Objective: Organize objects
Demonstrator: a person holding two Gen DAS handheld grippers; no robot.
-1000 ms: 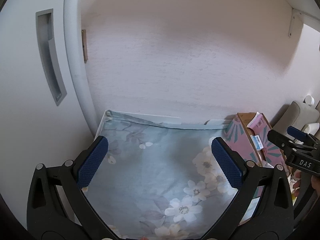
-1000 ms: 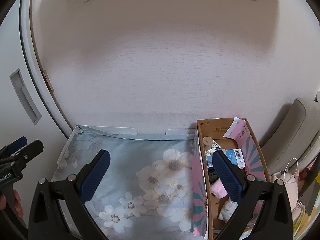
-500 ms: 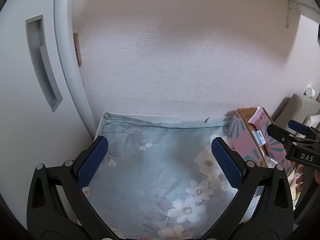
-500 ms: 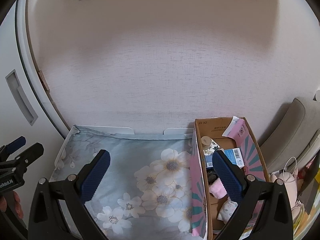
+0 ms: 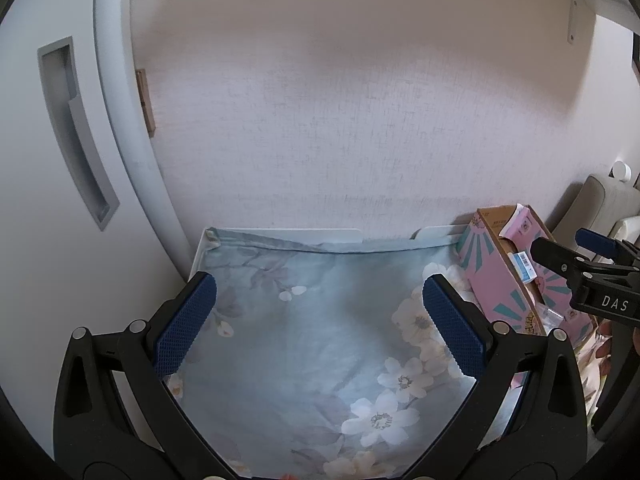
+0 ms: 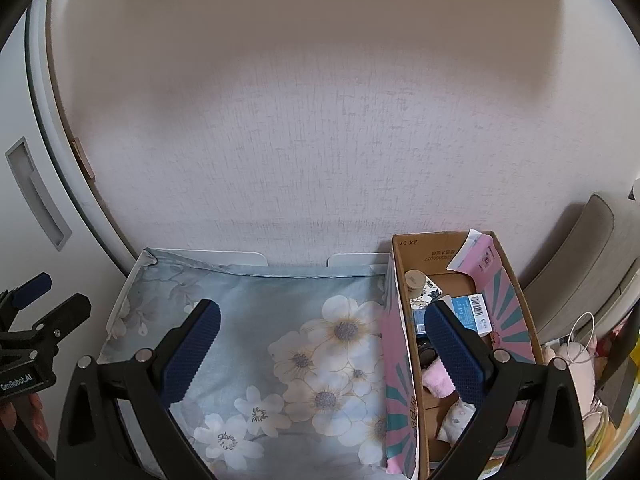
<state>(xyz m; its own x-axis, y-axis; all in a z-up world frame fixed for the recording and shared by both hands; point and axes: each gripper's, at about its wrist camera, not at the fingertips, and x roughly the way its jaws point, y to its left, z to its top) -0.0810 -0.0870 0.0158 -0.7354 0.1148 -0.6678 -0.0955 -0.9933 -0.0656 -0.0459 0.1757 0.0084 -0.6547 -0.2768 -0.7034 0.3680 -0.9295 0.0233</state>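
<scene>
Both wrist cameras look down and forward toward the wall (image 5: 340,120), side by side, sharing the floral cloth (image 5: 312,340) and pink box (image 6: 508,300).

Soft dim daylight, fisheye-curved edges, sharp

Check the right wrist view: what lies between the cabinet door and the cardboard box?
Only the floral cloth; it spans from cabinet door to cardboard box.

Landmark: cardboard box (image 6: 404,360), set against the wall (image 6: 320,140). Cloth-covered surface (image 6: 280,340) directly left of box, touching its side. Cabinet door (image 6: 24,184) further left, past the cloth. In the box: 1 jar (image 6: 416,280) at the wall end, 1 labelled carton (image 6: 470,312) just in front of it. Cushion (image 6: 580,272) right of box.
</scene>
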